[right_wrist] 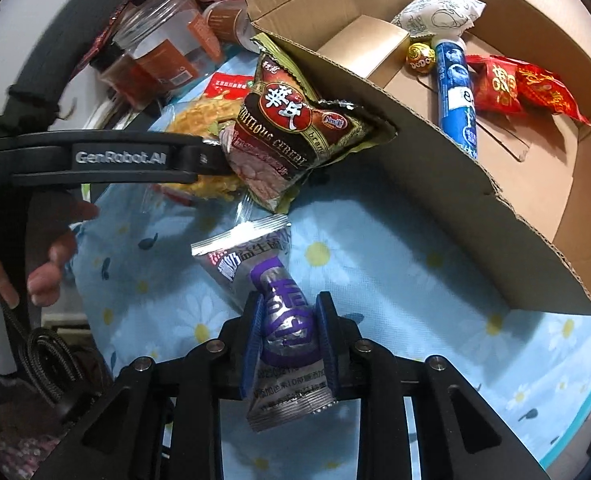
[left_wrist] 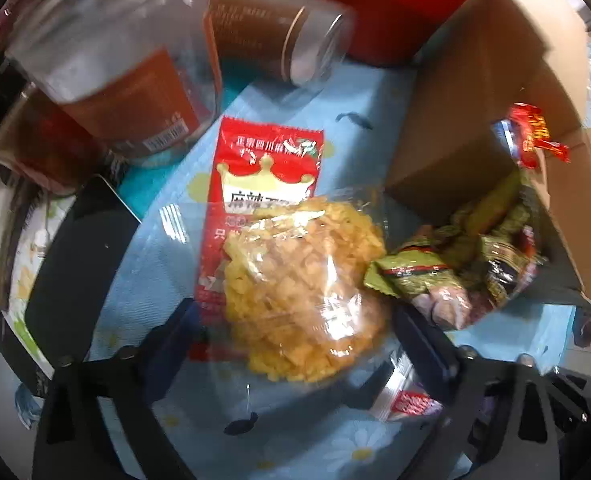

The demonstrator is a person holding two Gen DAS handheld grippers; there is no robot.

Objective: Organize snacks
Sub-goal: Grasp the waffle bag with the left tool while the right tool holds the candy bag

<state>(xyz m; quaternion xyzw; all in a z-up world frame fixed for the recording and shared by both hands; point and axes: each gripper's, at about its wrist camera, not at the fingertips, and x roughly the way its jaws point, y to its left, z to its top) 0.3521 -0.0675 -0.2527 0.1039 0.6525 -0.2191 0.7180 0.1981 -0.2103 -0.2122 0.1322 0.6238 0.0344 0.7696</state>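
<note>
Two grippers: the right gripper [right_wrist: 289, 334] pinches a silver-purple packet [right_wrist: 279, 308] above the blue cloth [right_wrist: 375, 248]; the left gripper [left_wrist: 295, 320], spread wide, straddles a clear bag of yellow crisps [left_wrist: 299, 280] untouched; cardboard box [right_wrist: 455, 184] beyond.

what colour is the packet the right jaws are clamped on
Silver with purple lettering: the packet shows best in the right wrist view.

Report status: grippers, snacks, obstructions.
Left gripper open over yellow snack bag. Right gripper shut on silver packet. Cereal bag leans against box.
</note>
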